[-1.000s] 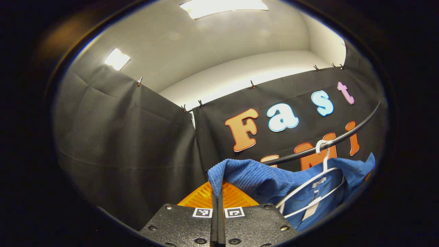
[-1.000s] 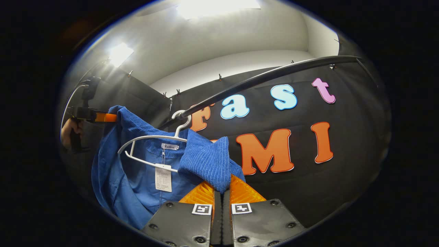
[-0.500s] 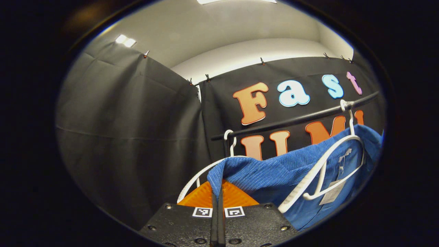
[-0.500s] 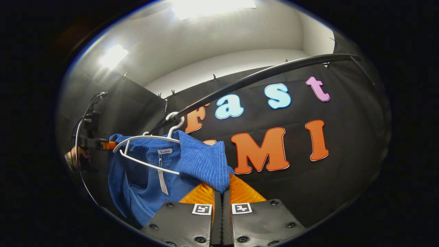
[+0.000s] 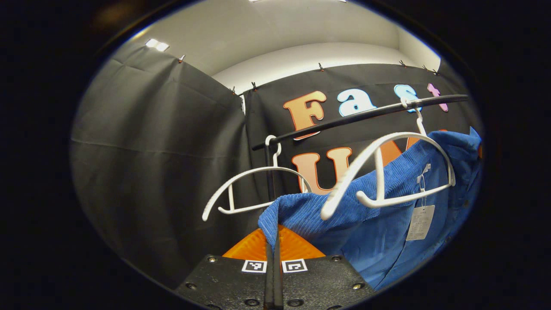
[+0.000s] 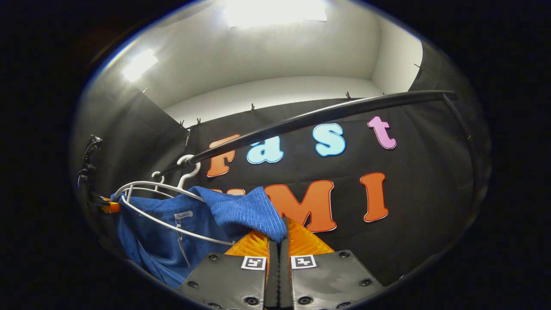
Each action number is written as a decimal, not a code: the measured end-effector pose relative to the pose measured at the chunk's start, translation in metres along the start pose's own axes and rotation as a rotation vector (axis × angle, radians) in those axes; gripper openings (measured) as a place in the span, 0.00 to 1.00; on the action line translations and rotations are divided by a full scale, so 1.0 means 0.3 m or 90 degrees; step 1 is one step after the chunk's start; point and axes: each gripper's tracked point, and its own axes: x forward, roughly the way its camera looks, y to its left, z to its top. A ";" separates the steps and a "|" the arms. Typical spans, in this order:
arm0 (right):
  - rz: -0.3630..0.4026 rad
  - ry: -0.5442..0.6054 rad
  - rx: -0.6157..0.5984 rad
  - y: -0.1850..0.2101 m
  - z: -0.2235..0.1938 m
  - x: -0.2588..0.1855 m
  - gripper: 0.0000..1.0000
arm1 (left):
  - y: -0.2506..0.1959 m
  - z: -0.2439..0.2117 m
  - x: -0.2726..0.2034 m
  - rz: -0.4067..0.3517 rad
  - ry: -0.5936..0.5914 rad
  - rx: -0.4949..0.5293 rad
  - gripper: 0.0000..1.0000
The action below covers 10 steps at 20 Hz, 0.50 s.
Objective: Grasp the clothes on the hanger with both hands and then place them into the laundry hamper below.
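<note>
Left gripper view, garment now off hanger

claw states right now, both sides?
Left claw: closed, pinching a fold of the blue garment.
Right claw: closed, pinching another fold of the blue garment.

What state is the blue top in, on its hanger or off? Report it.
Partly off. In the left gripper view the hanger's near arm sticks out bare above the blue top, while the far shoulder looks draped over the hanger.
</note>
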 end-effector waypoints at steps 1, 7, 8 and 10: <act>-0.012 -0.002 -0.010 -0.029 -0.003 0.011 0.08 | -0.020 -0.020 -0.005 -0.006 0.004 -0.009 0.00; -0.065 0.032 -0.043 -0.144 -0.085 0.054 0.07 | -0.185 -0.187 -0.035 -0.053 0.048 -0.033 0.00; -0.075 0.041 -0.059 -0.162 -0.104 0.060 0.07 | -0.211 -0.208 -0.040 -0.061 0.057 -0.037 0.00; -0.100 0.048 -0.098 -0.195 -0.118 0.056 0.08 | -0.252 -0.240 -0.054 -0.073 0.067 -0.047 0.00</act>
